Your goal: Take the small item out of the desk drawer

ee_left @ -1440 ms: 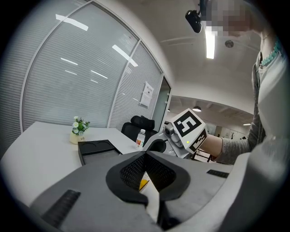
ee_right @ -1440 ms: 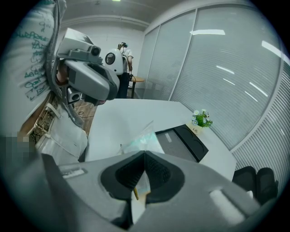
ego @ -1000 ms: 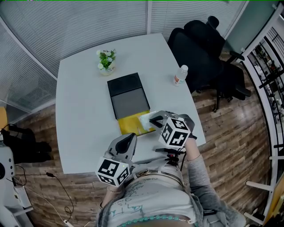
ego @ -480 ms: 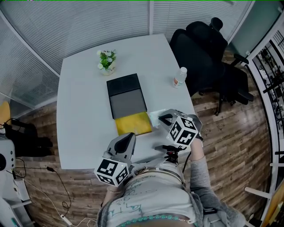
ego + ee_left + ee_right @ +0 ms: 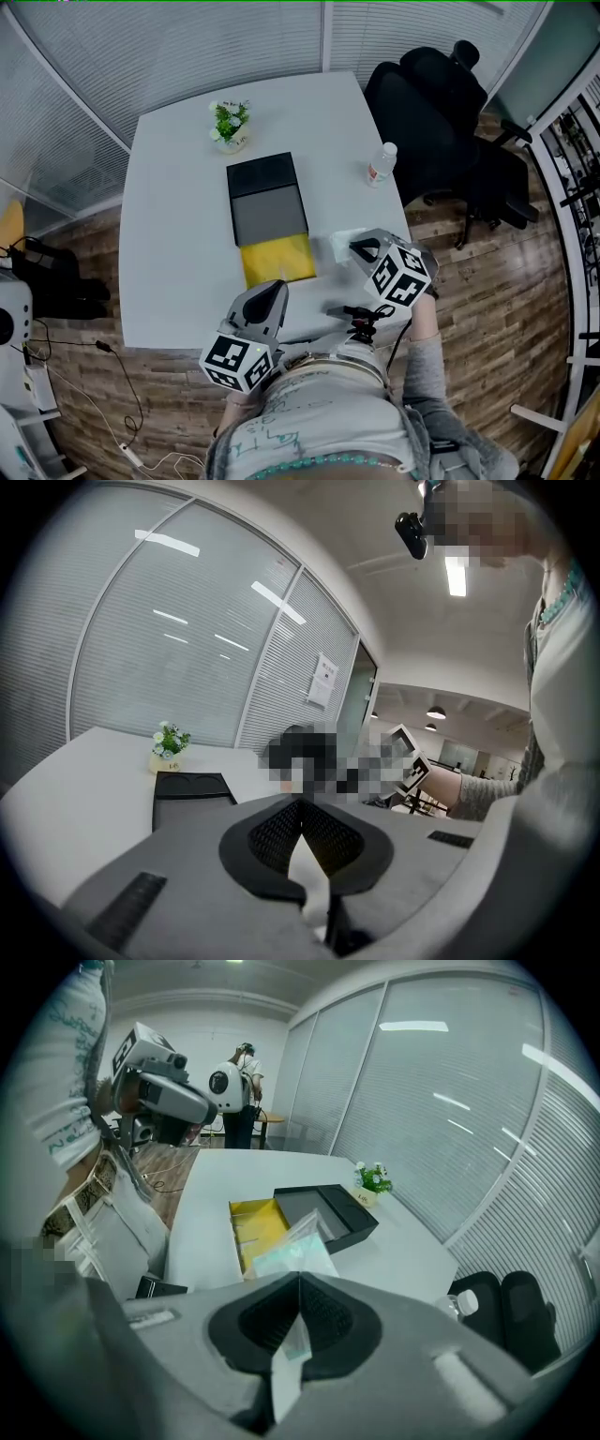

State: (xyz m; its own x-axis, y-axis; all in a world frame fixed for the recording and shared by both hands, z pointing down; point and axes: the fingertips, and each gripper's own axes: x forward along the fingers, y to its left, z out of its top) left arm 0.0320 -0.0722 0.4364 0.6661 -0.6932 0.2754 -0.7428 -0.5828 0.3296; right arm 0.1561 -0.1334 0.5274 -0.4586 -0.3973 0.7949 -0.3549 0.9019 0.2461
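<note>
A black desk organiser [image 5: 267, 202] lies mid-table with its yellow drawer [image 5: 278, 260] pulled out toward me. My right gripper [image 5: 356, 246] is shut on a small clear bag [image 5: 342, 246] with a pale green item inside, held just right of the drawer. In the right gripper view the bag [image 5: 295, 1246] sticks out past the closed jaws [image 5: 300, 1279], with the yellow drawer [image 5: 255, 1227] behind it. My left gripper [image 5: 277, 289] hovers at the table's front edge, below the drawer, its jaws [image 5: 300, 801] shut on nothing.
A small potted plant [image 5: 230, 124] stands at the far side of the white table [image 5: 178, 234]. A water bottle [image 5: 381, 163] stands near the right edge. A black office chair [image 5: 441, 112] is beyond the table's right corner.
My right gripper has carried the bag to the right, from over the drawer's right edge to the bare table beside it. The left gripper has hardly moved.
</note>
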